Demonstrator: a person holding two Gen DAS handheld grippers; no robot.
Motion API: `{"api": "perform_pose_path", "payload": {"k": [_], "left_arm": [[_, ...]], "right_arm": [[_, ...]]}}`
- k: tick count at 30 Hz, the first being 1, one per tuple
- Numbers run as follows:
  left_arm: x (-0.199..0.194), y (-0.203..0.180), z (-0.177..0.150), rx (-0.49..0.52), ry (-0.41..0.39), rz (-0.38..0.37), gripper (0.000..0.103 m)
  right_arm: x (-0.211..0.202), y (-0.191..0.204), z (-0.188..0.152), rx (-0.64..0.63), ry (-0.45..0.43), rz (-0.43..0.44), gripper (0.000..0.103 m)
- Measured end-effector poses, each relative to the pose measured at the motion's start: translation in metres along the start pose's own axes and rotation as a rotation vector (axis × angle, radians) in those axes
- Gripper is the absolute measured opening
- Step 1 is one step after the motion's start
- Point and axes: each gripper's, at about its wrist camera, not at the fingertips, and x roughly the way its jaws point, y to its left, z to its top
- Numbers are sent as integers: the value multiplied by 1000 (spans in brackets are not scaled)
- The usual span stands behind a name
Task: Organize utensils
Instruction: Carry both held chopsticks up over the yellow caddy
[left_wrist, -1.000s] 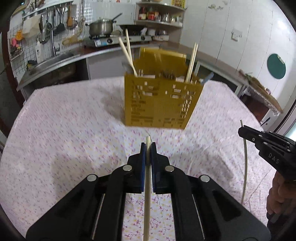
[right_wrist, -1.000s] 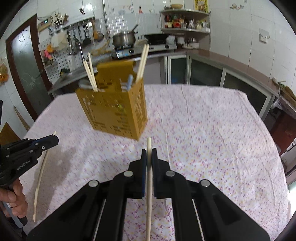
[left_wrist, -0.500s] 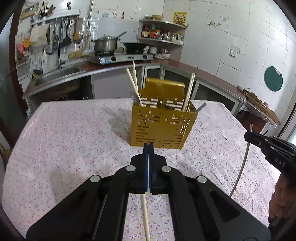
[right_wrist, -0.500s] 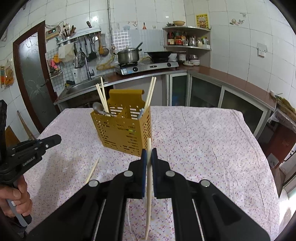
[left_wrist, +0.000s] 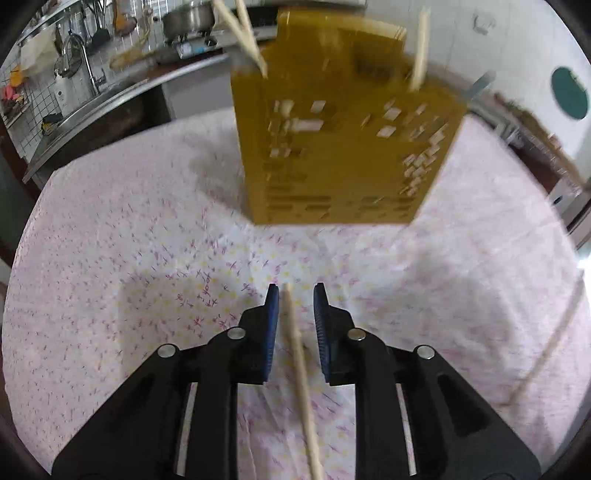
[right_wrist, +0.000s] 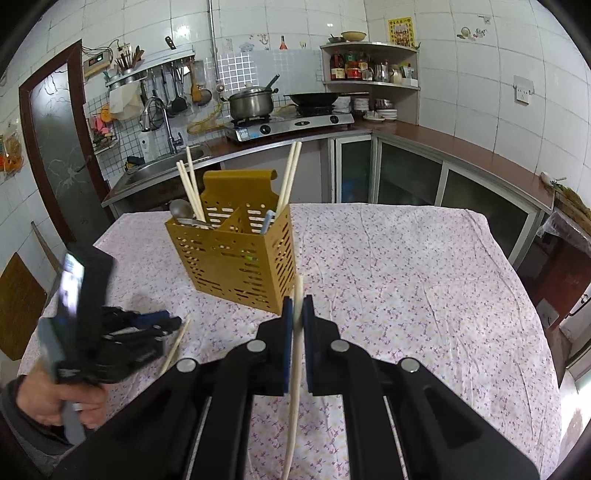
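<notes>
Left hand-held gripper (left_wrist: 294, 295): its blue pads (left_wrist: 271, 325) are spread apart, with a pale chopstick (left_wrist: 299, 369) running between them — the stick sits nearer the left pad, and whether it touches that pad cannot be told. In the right wrist view this gripper shows blurred at the left edge, low over the cloth.
Right hand-held gripper (right_wrist: 297, 301): pressed together on a second chopstick (right_wrist: 294, 365), which pokes up just past the tips and runs down toward the camera.
Utensil caddy (right_wrist: 236, 254): a mustard-yellow perforated holder with a tall back tab, standing upright on the counter (right_wrist: 406, 280) beyond both grippers. It is divided into compartments.
Caddy contents: two chopsticks and a metal spoon (right_wrist: 181, 209) in the left compartment; two more chopsticks leaning out at the right rear corner; a blue-grey handle (right_wrist: 268, 221) in the right compartment.
Counter cover: white cloth with a small purple floral print.
Left wrist view: heavily motion-blurred — the caddy fills the upper middle, close in front.
</notes>
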Motion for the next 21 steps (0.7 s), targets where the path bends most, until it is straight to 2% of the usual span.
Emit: {"api": "perform_pose_path", "payload": {"k": [3,10,12,14,18,21], "left_arm": [[27,5,0,-17,66,18,18],[34,0,3,26,74,40,18],[33,0,3,30,71,36,5],[30,1,3,27,67,27,3],[2,-1,4,10,5,-3,3],[-30,1,9,-4,-74,-34,3]], "right_arm": [[6,-3,2,-1,8,2,6],[17,-7,3,6,16,7,6],[17,-8,4,5,17,7,6],[17,-8,4,4,15,5,6],[15,-7,6,1,2,1,6],[10,-3,8,-3,-12,-2,6]]}}
